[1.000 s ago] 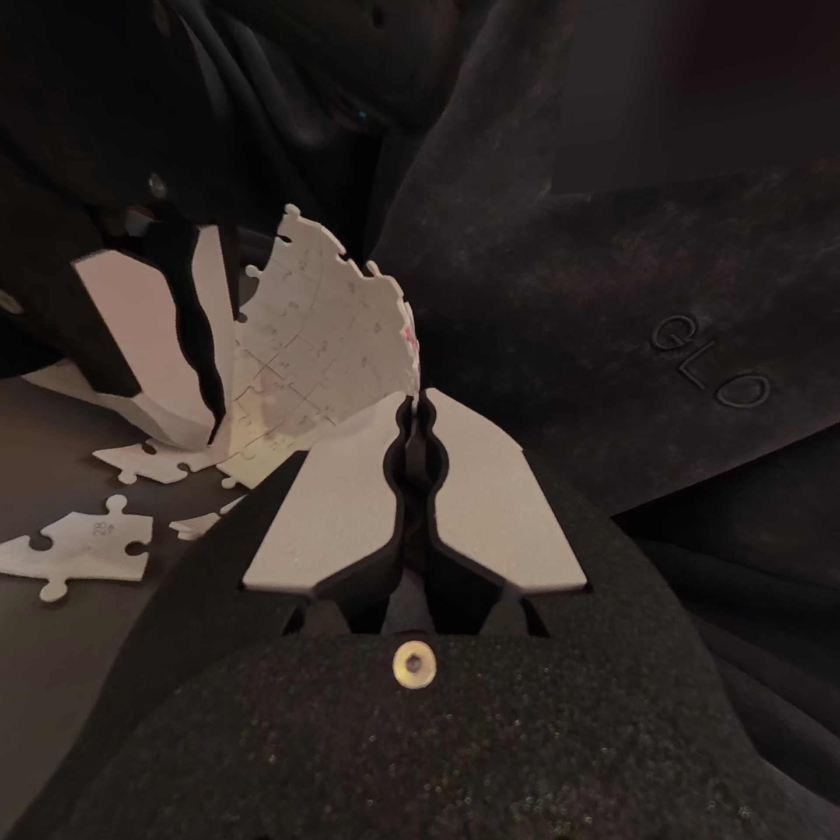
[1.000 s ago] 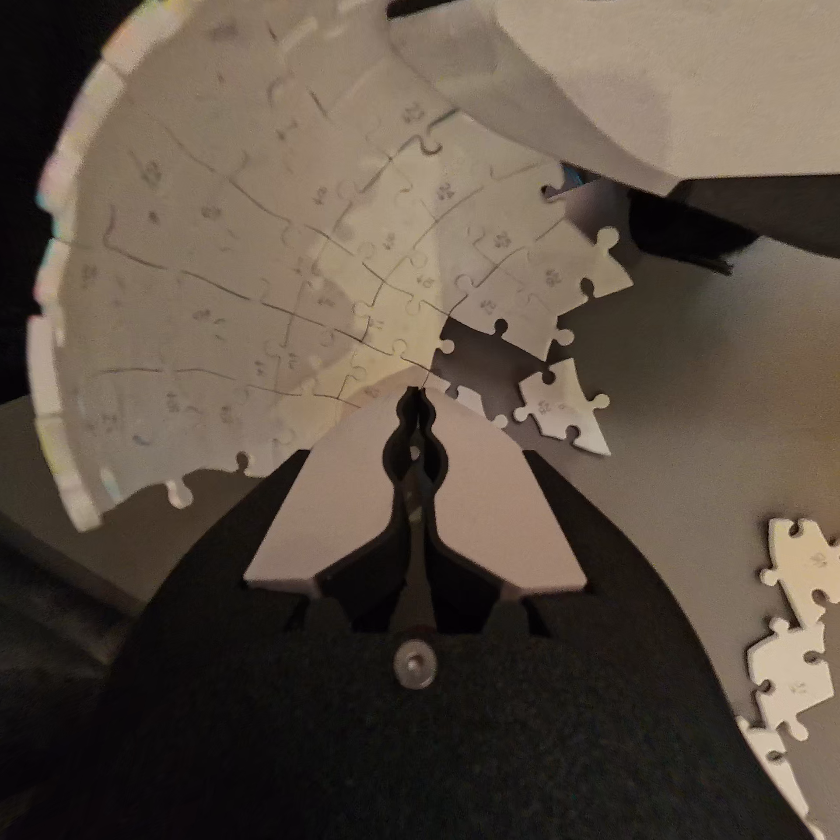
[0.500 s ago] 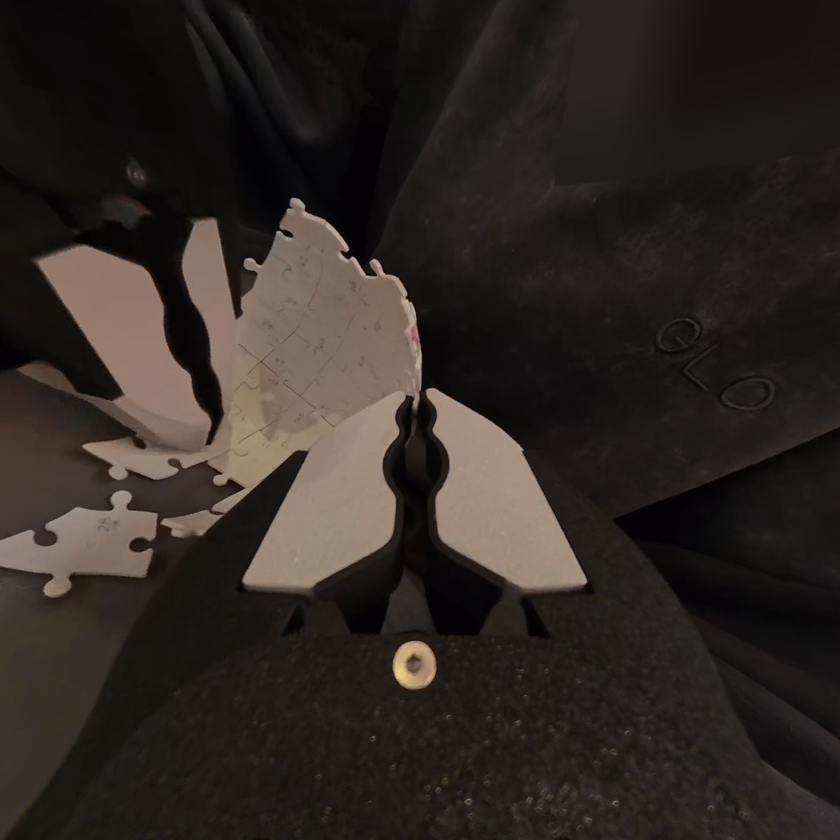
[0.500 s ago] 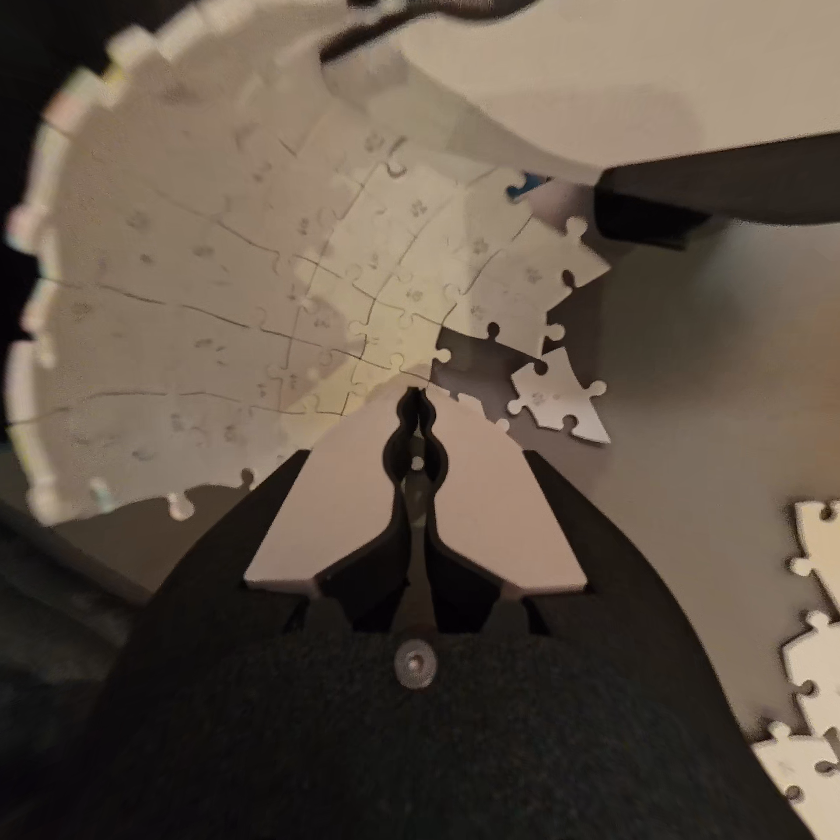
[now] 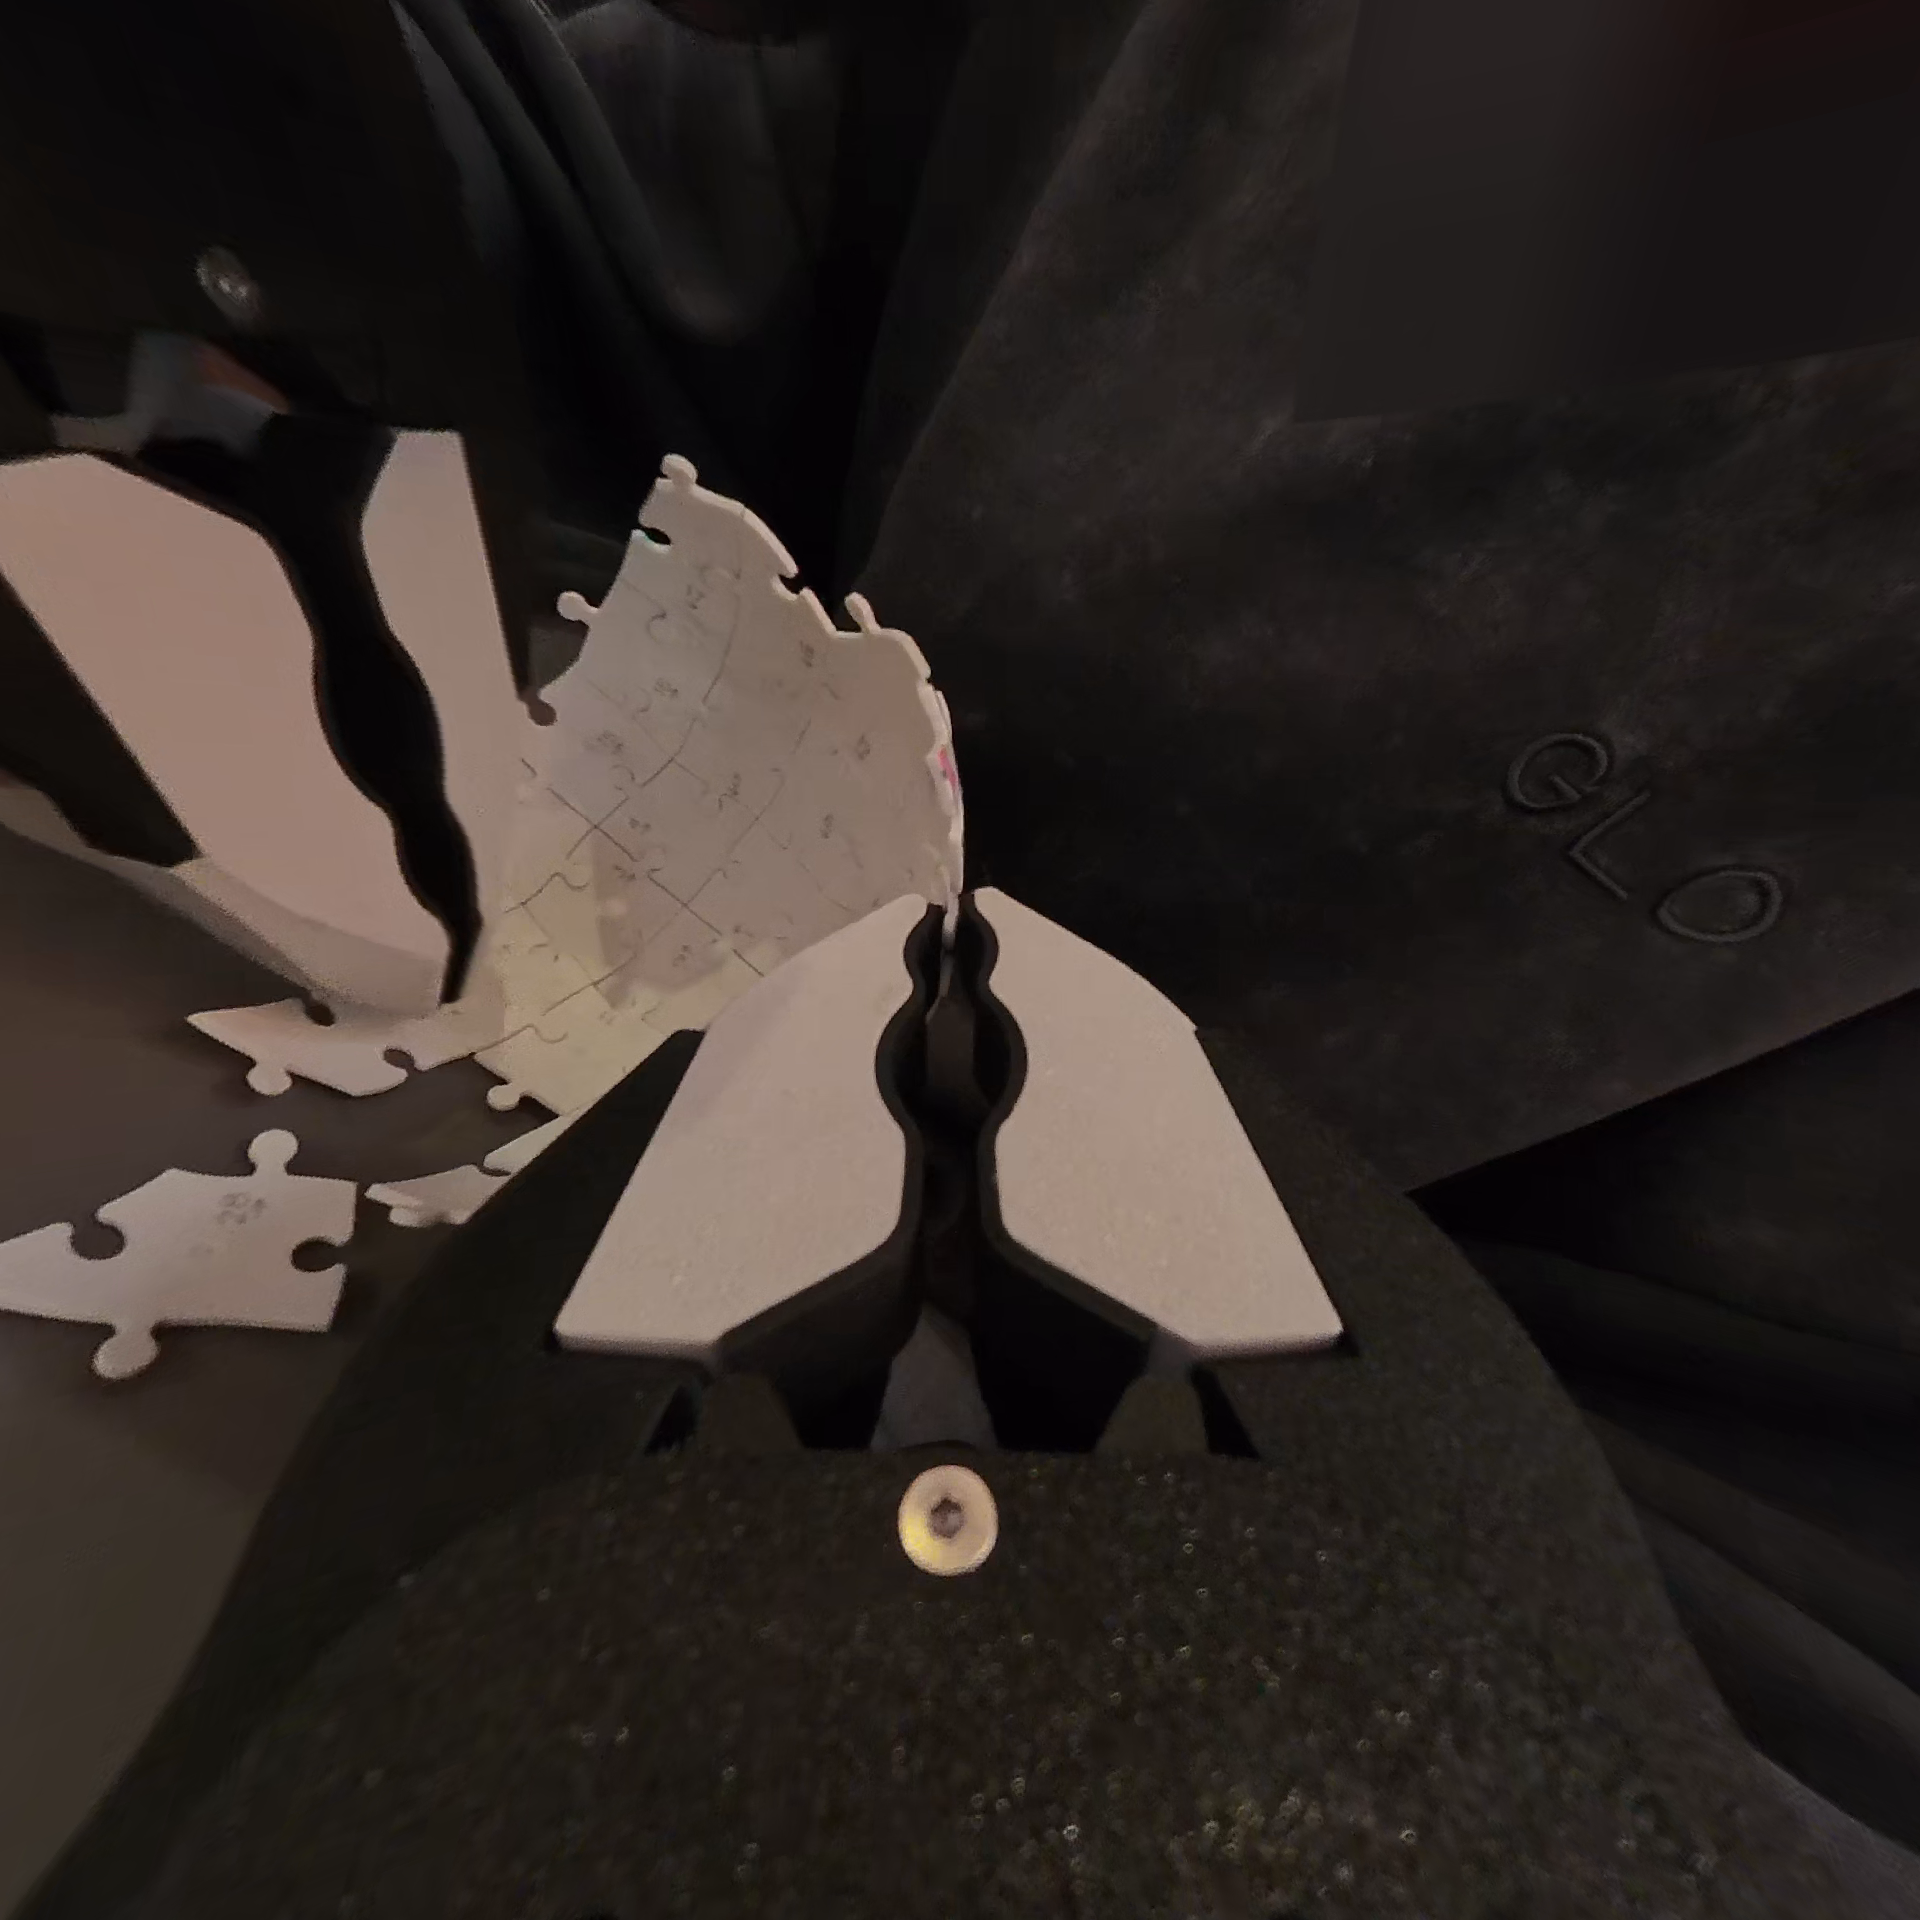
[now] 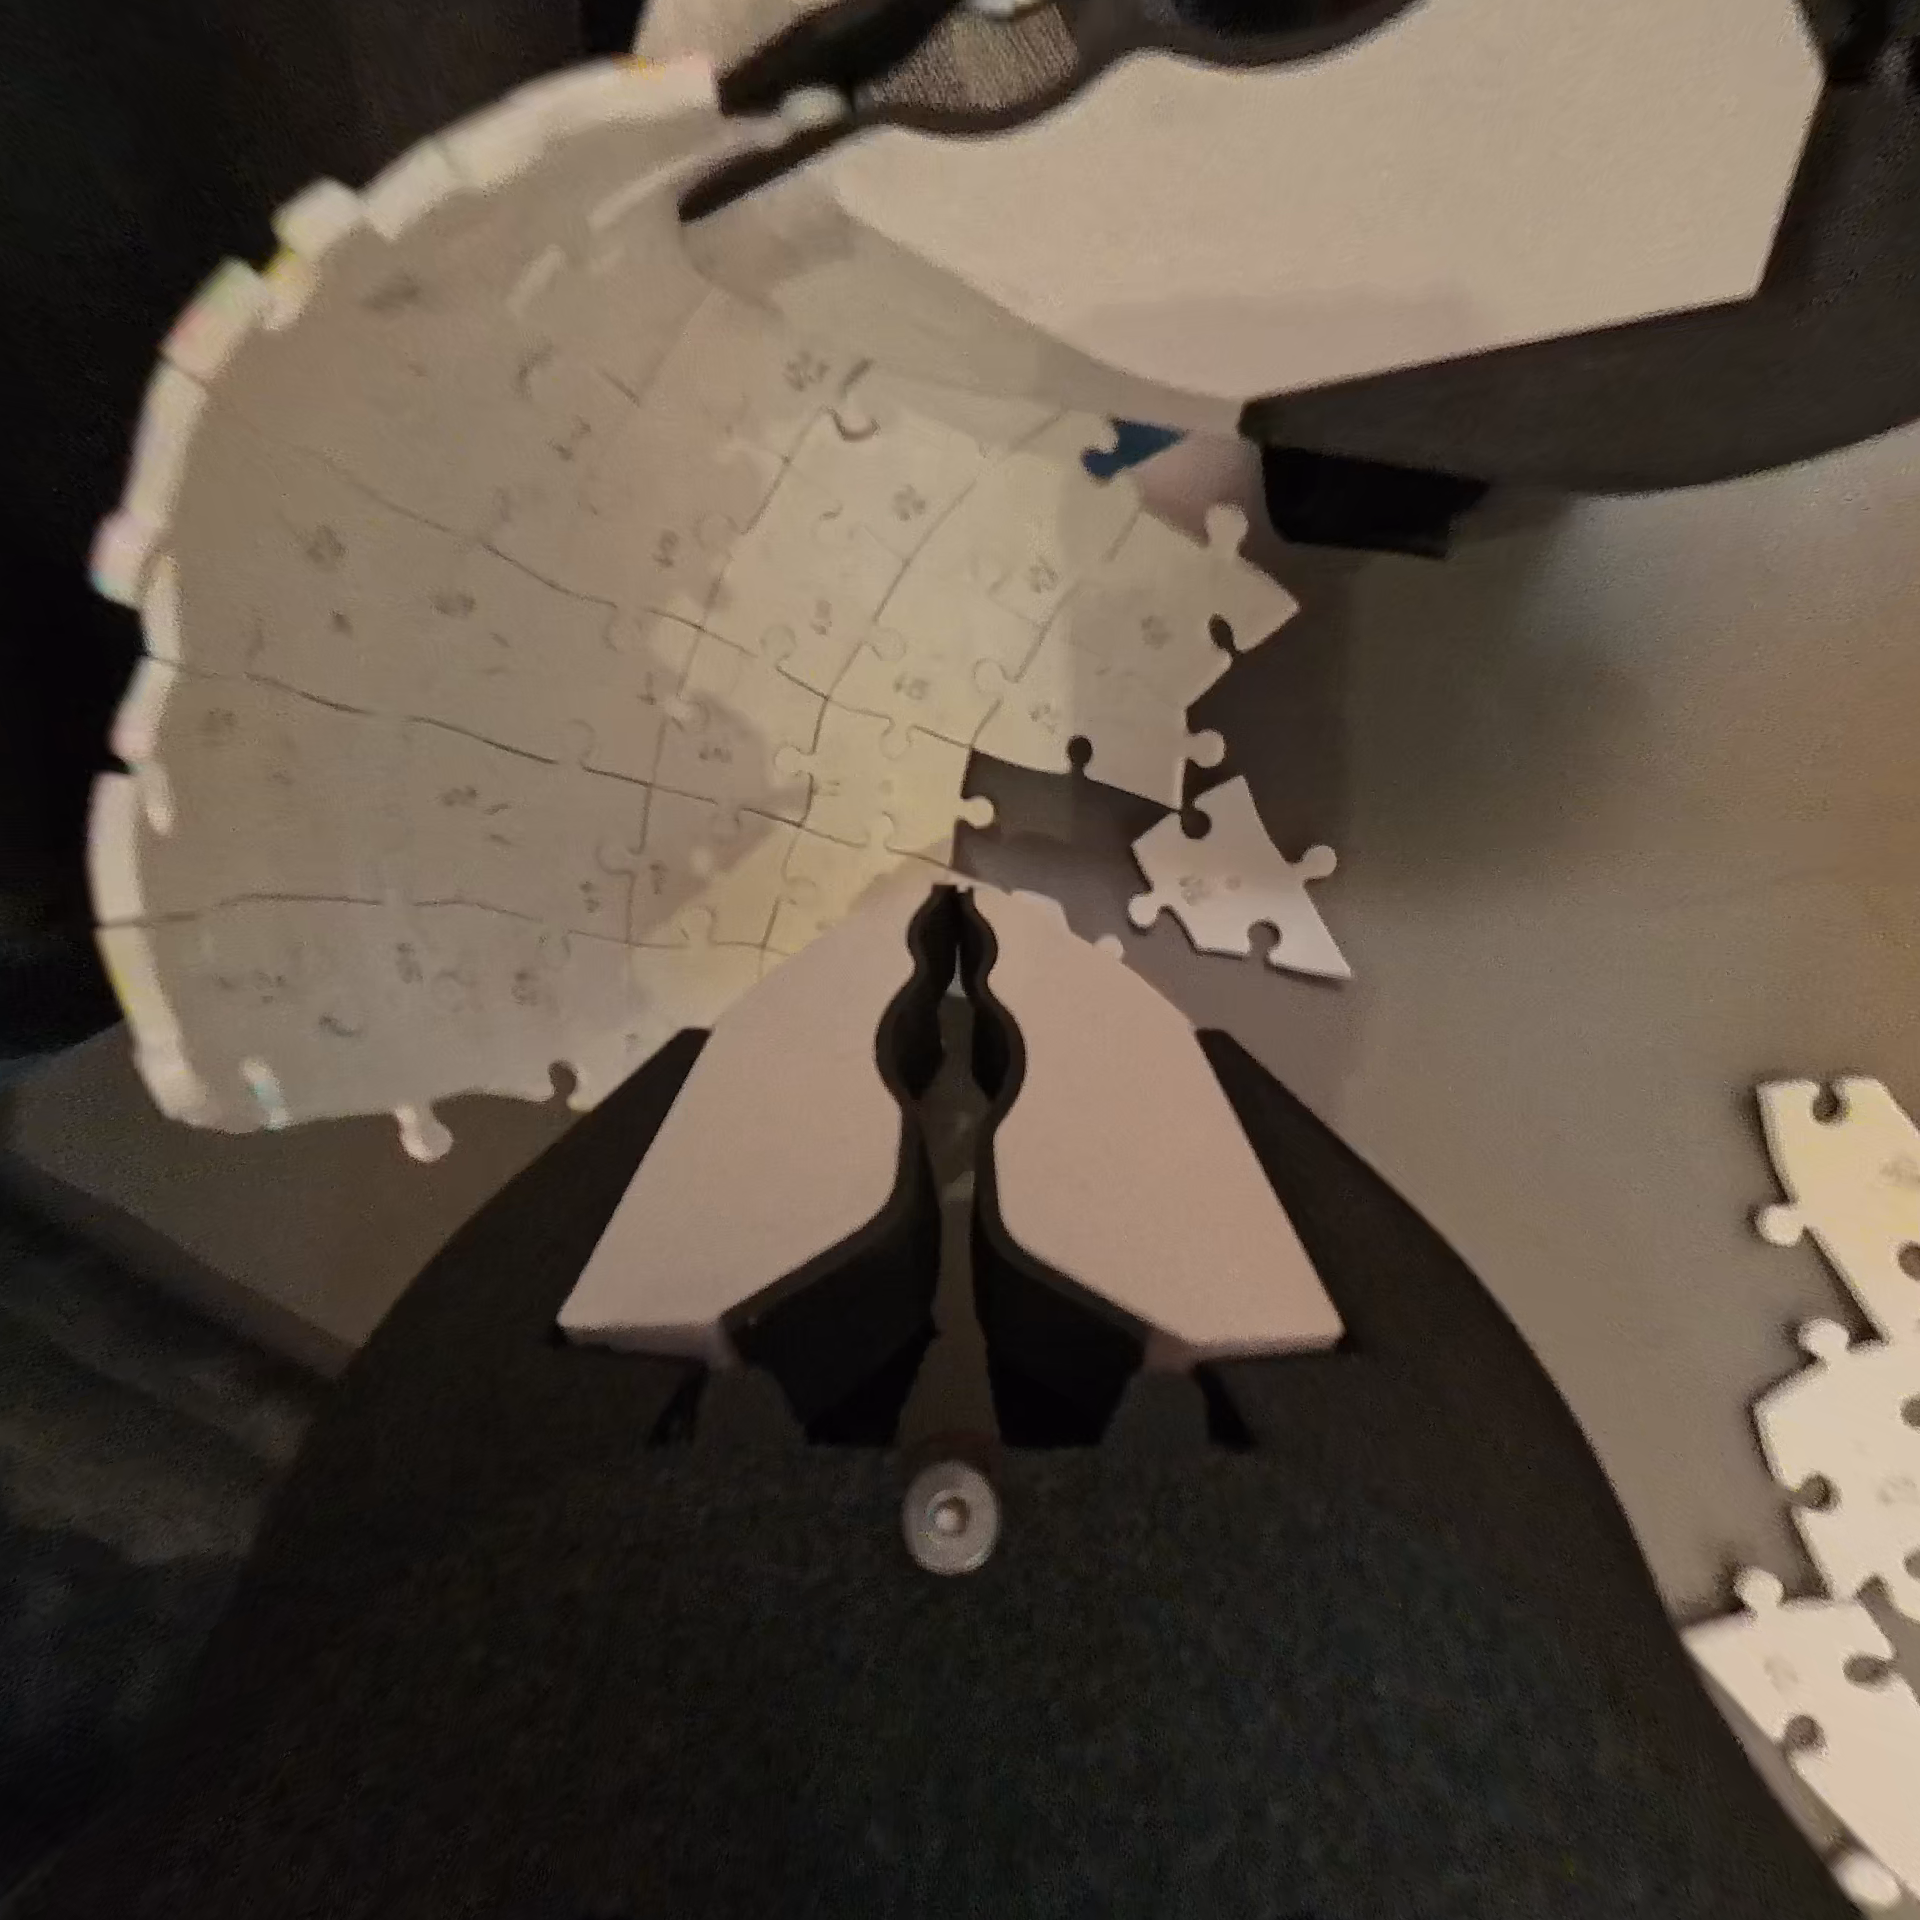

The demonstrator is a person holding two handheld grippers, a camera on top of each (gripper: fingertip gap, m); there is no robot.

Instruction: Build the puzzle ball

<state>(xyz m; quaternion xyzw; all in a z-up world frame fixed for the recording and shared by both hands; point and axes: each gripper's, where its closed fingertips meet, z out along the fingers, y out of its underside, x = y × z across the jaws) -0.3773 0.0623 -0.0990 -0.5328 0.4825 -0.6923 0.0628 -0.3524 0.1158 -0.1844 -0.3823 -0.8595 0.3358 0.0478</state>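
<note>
- Puzzle ball [image 6: 540, 707], as we see it, is a partly built curved shell of white interlocked pieces, its hollow inner face turned toward the right wrist view; it stands at the near edge of the bench [image 6: 1558, 831], with its lower rim touching or almost touching the surface.
- Along the shell's rim we see knobs and sockets left unfilled, and a gap [image 6: 1049, 821] of one piece in its lower right part.
- Our left claw [image 5: 948, 920] has its fingers closed to a narrow slit on the thin edge of the shell, which shows between the tips.
- Our right claw [image 6: 954, 904] is also nearly closed, its tips at the shell's lower rim just beside the gap; we cannot tell whether it pinches a piece or the rim itself.
- A loose piece [image 6: 1236, 894] lies just beside the gap, one knob almost meeting the shell.
- More loose pieces [image 6: 1860, 1455] lie toward the bench's right edge in the right wrist view, and another single piece [image 5: 197, 1268] lies flat in the left wrist view.
- Behind the shell we see dark clothing [image 5: 1351, 623] of the person.
</note>
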